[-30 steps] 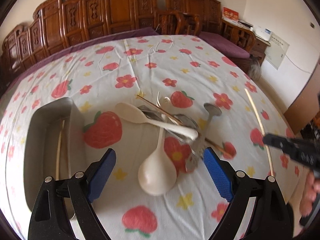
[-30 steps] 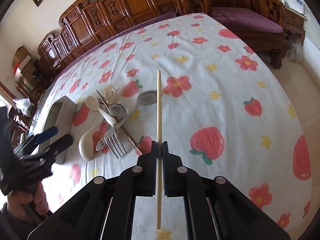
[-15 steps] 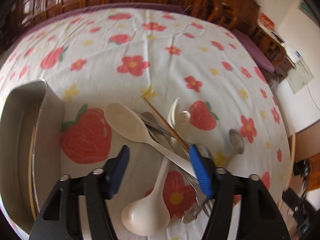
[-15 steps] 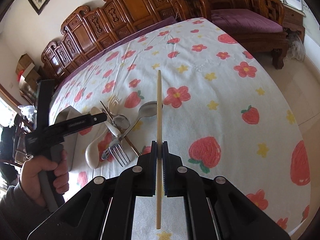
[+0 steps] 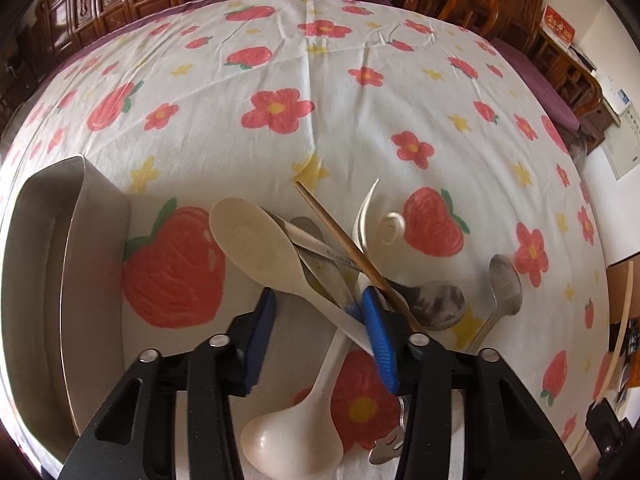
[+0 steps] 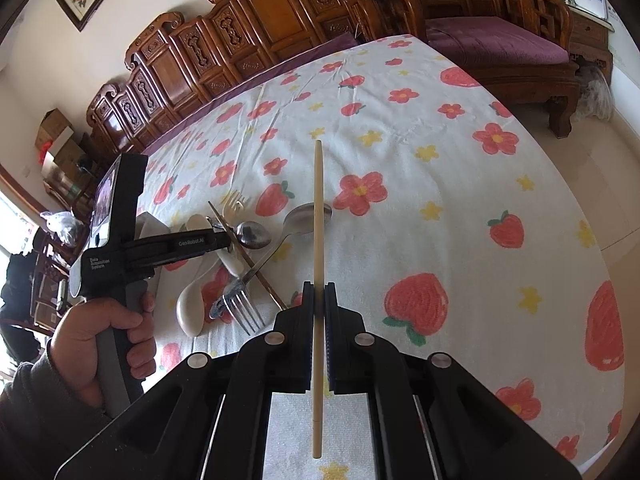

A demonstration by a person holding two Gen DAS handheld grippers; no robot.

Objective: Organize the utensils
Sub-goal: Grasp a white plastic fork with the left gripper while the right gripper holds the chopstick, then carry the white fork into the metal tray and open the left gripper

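The left tongs (image 5: 316, 322) have dropped into the utensil pile and narrowed from wide, straddling the cream spoon's handle (image 5: 336, 314) without yet pinching it: a pickup is starting, probably bound for the metal tray (image 5: 96, 240) beside the pile. The right tongs (image 6: 319, 320) stay clamped on a pale chopstick (image 6: 318, 216), held above the floral-clothed worktop (image 6: 440, 200), awaiting its turn.

Flowered tablecloth (image 5: 360, 128) carries metal tray (image 5: 96, 216) and piled utensils (image 5: 320, 264)
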